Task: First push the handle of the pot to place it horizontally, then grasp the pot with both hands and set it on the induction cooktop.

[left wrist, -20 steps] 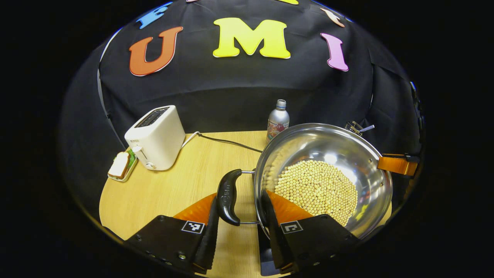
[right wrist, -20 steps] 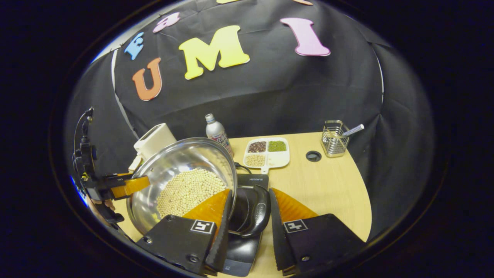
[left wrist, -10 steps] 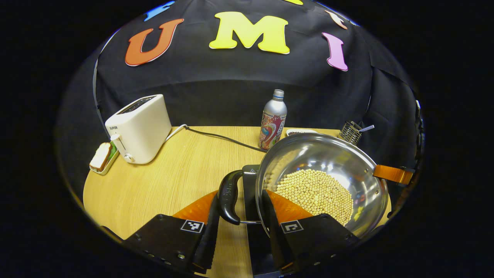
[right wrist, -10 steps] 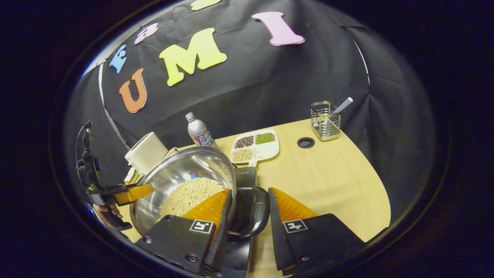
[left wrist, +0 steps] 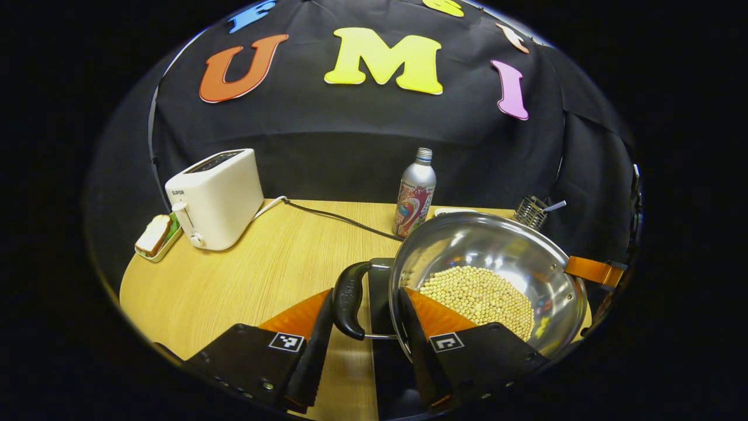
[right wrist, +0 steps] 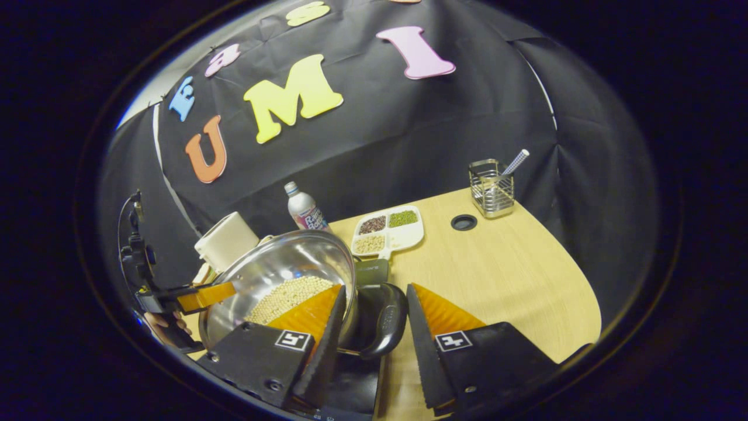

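In the left gripper view, the left gripper [left wrist: 363, 318] has its two fingers spread apart around the pot's left handle [left wrist: 348, 299] — the black loop stands in the gap, close against the left finger, while the right finger reaches over the rim into the pot [left wrist: 488, 275]. Whether either finger actually presses the handle cannot be told. The steel pot, holding a bed of pale beans [left wrist: 480, 295], sits over the black induction cooktop [left wrist: 381, 279], whose edge shows just left of the pot wall. Beyond the pot stands a silver bottle [left wrist: 415, 192], with a cable [left wrist: 339, 217] running from there toward the white toaster [left wrist: 214, 197], well left of the pot. A small tray with a slice of bread [left wrist: 155, 235] lies beside the toaster. At the pot's far rim an orange finger of the right gripper [left wrist: 593, 271] shows.

In the right gripper view, the right gripper [right wrist: 368, 327] is likewise parted, with the pot's right handle [right wrist: 385, 320] between its fingers — not clearly touched by the right one. The pot [right wrist: 280, 275] rests over the cooktop [right wrist: 356, 380]. Left of the pot the left gripper [right wrist: 193, 297] appears with a hand [right wrist: 156, 320] below it. Behind the pot lies a divided dish of grains [right wrist: 388, 231], and farther off a wire holder [right wrist: 492, 188] stands on the wooden table [right wrist: 502, 280].
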`<state>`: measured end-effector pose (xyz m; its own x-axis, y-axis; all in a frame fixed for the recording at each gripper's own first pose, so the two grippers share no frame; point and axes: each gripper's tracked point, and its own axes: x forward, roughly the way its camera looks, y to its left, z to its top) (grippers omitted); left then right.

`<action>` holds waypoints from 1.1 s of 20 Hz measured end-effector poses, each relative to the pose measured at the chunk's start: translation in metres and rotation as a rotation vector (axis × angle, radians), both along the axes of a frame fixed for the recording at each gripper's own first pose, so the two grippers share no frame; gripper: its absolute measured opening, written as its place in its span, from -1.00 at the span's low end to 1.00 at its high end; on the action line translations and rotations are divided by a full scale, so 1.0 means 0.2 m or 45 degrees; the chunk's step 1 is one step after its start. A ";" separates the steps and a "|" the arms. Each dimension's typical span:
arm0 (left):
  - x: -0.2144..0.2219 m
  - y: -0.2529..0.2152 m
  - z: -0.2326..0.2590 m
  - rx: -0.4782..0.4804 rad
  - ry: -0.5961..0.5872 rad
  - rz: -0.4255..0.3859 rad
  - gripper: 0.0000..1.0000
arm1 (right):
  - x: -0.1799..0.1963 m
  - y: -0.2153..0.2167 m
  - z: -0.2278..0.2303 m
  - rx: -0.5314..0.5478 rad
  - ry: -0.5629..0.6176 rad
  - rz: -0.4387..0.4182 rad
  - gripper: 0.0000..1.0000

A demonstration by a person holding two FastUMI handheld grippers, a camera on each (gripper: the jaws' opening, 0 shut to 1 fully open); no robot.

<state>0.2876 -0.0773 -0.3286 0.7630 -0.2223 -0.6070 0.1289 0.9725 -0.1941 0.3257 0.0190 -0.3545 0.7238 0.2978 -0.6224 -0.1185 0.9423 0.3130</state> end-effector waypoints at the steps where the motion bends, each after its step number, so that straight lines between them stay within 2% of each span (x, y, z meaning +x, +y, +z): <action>1: -0.02 0.00 0.01 -0.018 -0.009 0.012 0.28 | -0.01 -0.01 0.00 -0.009 -0.012 -0.002 0.45; 6: -0.16 0.04 0.14 0.049 -0.167 0.008 0.38 | -0.13 -0.02 0.04 0.018 -0.040 -0.032 0.83; 8: -0.23 0.07 0.19 0.068 -0.206 0.032 0.49 | -0.19 -0.03 0.08 0.022 -0.081 -0.041 0.85; 9: -0.27 0.08 0.21 0.080 -0.219 0.046 0.73 | -0.21 -0.04 0.10 0.011 -0.111 -0.051 0.80; 10: -0.31 0.09 0.23 0.087 -0.237 0.050 0.60 | -0.23 -0.05 0.12 0.003 -0.143 -0.058 0.85; 11: -0.35 0.10 0.25 0.091 -0.253 0.049 0.64 | -0.27 -0.05 0.15 0.002 -0.170 -0.065 0.86; 12: -0.40 0.10 0.27 0.098 -0.268 0.048 0.75 | -0.29 -0.05 0.16 -0.003 -0.181 -0.075 0.82; 14: -0.48 0.12 0.32 0.114 -0.304 0.056 0.94 | -0.38 -0.06 0.20 -0.016 -0.210 -0.071 0.91; 18: -0.66 0.14 0.45 0.114 -0.385 0.070 0.93 | -0.55 -0.09 0.29 -0.060 -0.283 -0.090 0.86; 22: -0.83 0.15 0.58 0.116 -0.443 0.064 0.93 | -0.73 -0.11 0.45 -0.099 -0.376 -0.097 0.91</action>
<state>0.1216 -0.0474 -0.2117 0.9360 -0.1360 -0.3246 0.1235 0.9906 -0.0591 0.1801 -0.0029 -0.2652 0.8949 0.1959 -0.4009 -0.1220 0.9717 0.2024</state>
